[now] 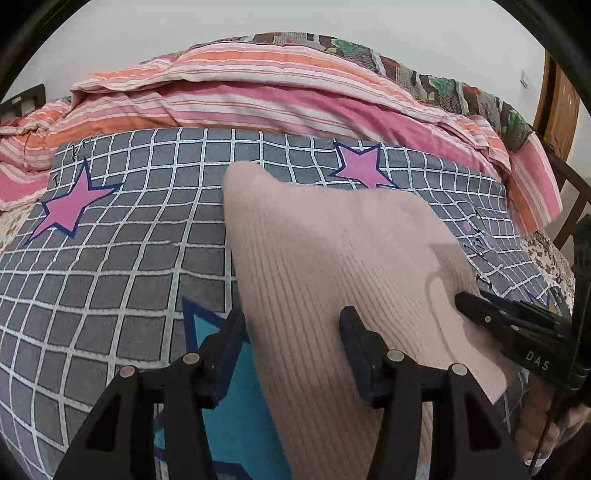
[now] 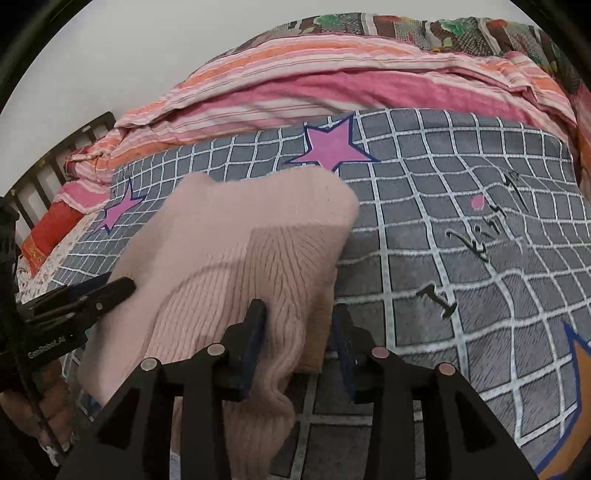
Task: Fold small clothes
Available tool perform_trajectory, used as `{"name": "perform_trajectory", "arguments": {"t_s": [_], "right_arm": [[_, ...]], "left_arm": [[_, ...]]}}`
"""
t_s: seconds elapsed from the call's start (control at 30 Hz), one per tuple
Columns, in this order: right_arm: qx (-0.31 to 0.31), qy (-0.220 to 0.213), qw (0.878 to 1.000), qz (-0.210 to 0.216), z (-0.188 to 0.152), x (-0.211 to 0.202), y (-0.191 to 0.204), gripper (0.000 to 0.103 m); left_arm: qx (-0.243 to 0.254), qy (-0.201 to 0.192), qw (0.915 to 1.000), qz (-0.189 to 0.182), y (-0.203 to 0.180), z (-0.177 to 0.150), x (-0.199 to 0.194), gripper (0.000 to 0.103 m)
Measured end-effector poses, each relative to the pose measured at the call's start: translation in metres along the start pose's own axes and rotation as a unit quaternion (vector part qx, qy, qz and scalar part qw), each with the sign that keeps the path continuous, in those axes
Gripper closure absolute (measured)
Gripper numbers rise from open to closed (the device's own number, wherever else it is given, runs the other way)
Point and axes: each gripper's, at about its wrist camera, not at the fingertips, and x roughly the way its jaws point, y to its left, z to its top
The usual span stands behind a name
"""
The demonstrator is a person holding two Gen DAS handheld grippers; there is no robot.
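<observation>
Nearest, the left claw [image 1: 293,350] stands released with the pink sweater [image 1: 332,266] between its fingers; the right claw [image 2: 299,347] is likewise released over the sweater's edge. Underneath spreads a grey checked sheet [image 2: 461,206], beyond it a striped blanket [image 1: 258,99], then a white wall [image 1: 332,18].

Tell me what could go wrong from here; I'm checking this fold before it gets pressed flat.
1. The pink knit garment bunches between the right tongs, whose jaws stand apart, so the fold may slump or spring back.
2. The left tongs straddle the garment's edge without pinching it; closing now could catch the checked blanket too.
3. Both tongs sit close together and could collide.
</observation>
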Motion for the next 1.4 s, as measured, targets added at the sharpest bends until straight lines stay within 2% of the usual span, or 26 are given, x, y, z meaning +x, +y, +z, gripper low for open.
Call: {"name": "perform_trajectory", "arguments": {"t_s": [0.2,0.5,0.77,0.83,0.93,1.07,1.13,1.27,1.4], "right_arm": [[-0.014,-0.032,0.999,-0.025,-0.012,0.0,0.002,0.063],[-0.025,-0.044,0.998,-0.046,-0.014,0.003,0.004,0.06],[-0.016,-0.047,0.998,-0.04,-0.016,0.0,0.003,0.056],[-0.005,-0.047,0.998,-0.04,-0.015,0.001,-0.001,0.05],[0.017,-0.043,0.999,-0.019,-0.014,0.001,-0.011,0.049],[0.014,-0.052,0.998,-0.012,-0.016,-0.003,-0.01,0.049],[0.012,-0.057,0.998,-0.001,-0.017,-0.005,-0.01,0.058],[0.019,-0.054,0.998,0.019,-0.013,-0.005,-0.012,0.061],[0.013,-0.054,0.997,0.046,-0.011,-0.005,-0.01,0.089]], "left_arm": [[0.004,-0.012,0.9998,0.014,-0.005,-0.005,0.004,0.048],[-0.001,-0.038,0.9992,0.013,-0.004,-0.013,0.004,0.046],[-0.008,-0.05,0.9987,0.008,0.0,-0.017,0.003,0.042],[-0.009,-0.049,0.9987,0.008,0.0,-0.017,0.003,0.042],[-0.008,-0.051,0.9986,0.009,0.0,-0.018,0.001,0.042],[-0.002,-0.049,0.9987,0.011,-0.002,-0.022,-0.006,0.042],[0.0,-0.046,0.9989,0.005,-0.002,-0.023,-0.014,0.042],[-0.014,-0.034,0.9991,-0.02,0.005,-0.031,-0.029,0.041],[-0.038,-0.028,0.9985,-0.028,0.014,-0.037,-0.037,0.041]]}}
